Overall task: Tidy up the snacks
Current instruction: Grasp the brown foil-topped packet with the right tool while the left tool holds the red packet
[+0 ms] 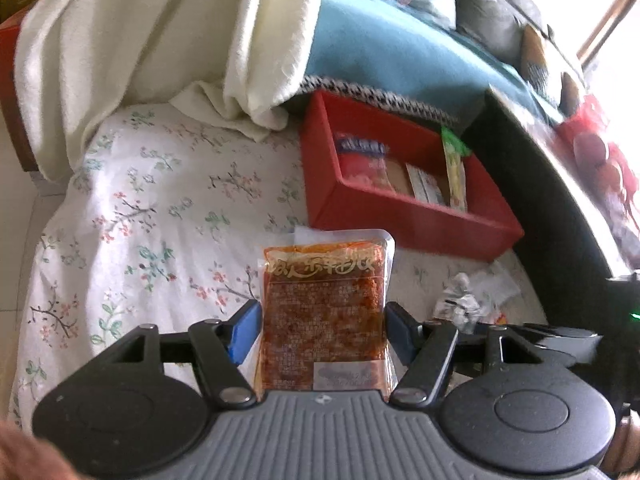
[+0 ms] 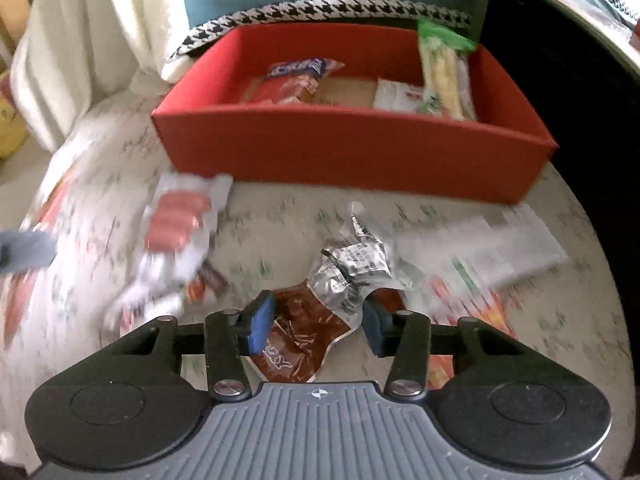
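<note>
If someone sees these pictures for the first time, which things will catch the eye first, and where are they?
The red box stands out first, at the far side of the flowered cloth, with several snacks inside. Next comes the orange spicy snack packet, held upright between the pads of the left gripper. In the right wrist view, a crumpled brown and silver packet lies between the jaws of the right gripper.

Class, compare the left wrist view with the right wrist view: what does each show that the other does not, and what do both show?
Only the left wrist view: the left gripper shut on an orange spicy packet, and a cream blanket's full drape.

Only the right wrist view: the right gripper with a brown packet between its jaws, and a blurred sausage pack.

Both: the red box holding snacks, including a green-topped packet, a crumpled silver wrapper, and the floral cloth.
</note>
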`<state>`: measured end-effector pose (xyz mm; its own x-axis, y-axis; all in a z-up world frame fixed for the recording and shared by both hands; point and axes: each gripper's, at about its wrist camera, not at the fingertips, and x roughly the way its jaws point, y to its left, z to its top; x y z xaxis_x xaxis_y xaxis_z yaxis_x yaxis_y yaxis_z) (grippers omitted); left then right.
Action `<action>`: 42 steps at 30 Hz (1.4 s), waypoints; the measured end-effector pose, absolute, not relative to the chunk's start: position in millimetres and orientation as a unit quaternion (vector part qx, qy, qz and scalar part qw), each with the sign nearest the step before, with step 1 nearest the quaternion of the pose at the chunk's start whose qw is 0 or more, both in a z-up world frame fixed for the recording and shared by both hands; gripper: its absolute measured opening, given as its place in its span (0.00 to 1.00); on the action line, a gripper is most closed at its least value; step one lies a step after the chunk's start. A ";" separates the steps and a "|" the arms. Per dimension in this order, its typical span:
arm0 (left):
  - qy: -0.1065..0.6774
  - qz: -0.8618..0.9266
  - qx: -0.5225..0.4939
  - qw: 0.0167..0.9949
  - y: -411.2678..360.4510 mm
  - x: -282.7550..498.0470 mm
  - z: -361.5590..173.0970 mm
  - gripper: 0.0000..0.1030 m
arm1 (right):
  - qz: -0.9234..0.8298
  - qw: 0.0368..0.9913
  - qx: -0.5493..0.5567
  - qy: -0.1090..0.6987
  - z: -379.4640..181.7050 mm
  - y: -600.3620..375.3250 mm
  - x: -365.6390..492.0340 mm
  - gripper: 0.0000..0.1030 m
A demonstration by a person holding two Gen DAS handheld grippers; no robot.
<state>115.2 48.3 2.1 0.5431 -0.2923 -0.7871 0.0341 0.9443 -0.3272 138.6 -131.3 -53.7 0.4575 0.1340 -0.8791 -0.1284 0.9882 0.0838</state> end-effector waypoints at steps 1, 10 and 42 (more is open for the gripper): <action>0.474 -0.097 -0.130 0.866 44.7 115.3 -0.7 0.57 | 0.079 0.853 0.006 0.516 -53.4 -136.0 133.0 0.52; 0.508 -0.092 -0.032 0.856 -4.2 119.2 -36.8 0.59 | 0.078 0.857 0.018 0.509 -68.4 -136.8 127.6 0.72; 0.432 -0.065 0.003 0.900 -15.9 126.9 -0.7 0.58 | 0.099 0.886 0.038 0.451 -20.7 -155.9 127.8 0.49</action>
